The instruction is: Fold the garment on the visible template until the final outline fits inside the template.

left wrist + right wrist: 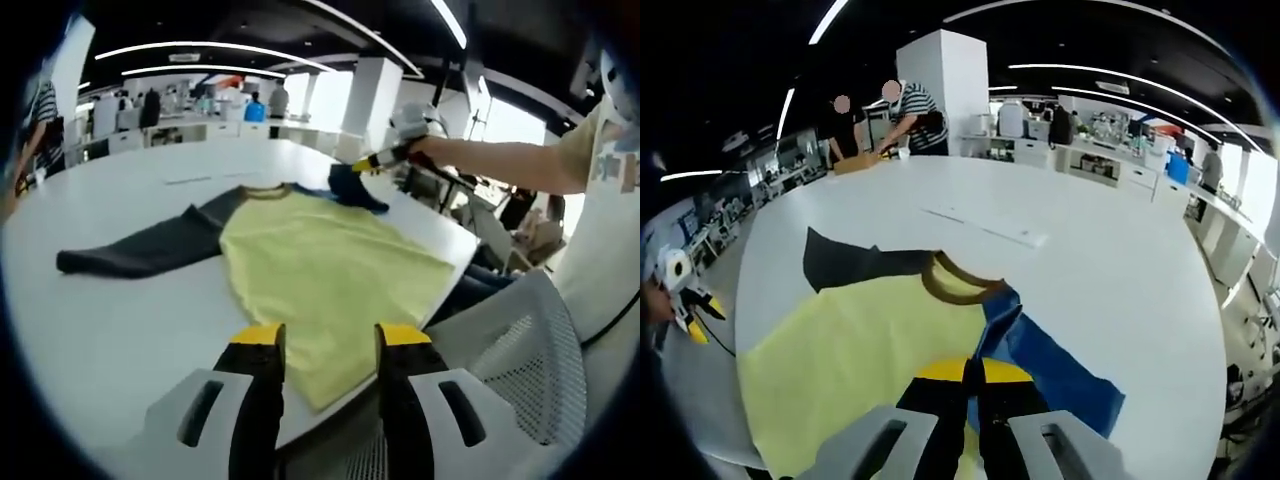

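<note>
One garment (320, 270) lies flat on the white counter (110, 320): yellow body, two dark sleeves, brown collar ring. In the left gripper view the left claw (330, 335) hovers at the counter's near edge just above the garment's hem, its two yellow-tipped jaws spread with a clear gap, holding nothing. One dark grey sleeve (140, 250) stretches out flat to the view's left. The other sleeve is bunched up at the far right shoulder, where the right claw (368, 165) reaches in on a person's bare arm (500, 165); whether it grips from this view, cannot tell. One mesh chair back (520, 350) sits at the view's lower right beside the counter.

In the right gripper view the right claw (972, 372) has jaws pressed together, pinching the blue sleeve (1050, 365) close to where it meets the yellow body (860, 360). The sleeve looks folded over on itself, lying partly on the yellow cloth. The collar (955, 275) sits just beyond the claw tips; the dark grey sleeve (855, 262) shows at the far left shoulder. One pale strip or marking (985, 228) lies on the counter beyond the garment, well apart from it. The left claw (685, 300) shows at the view's left edge, off the counter's rim. Two people (890, 120) stand at the counter's far end, more figures at benches in the background; count unclear
</note>
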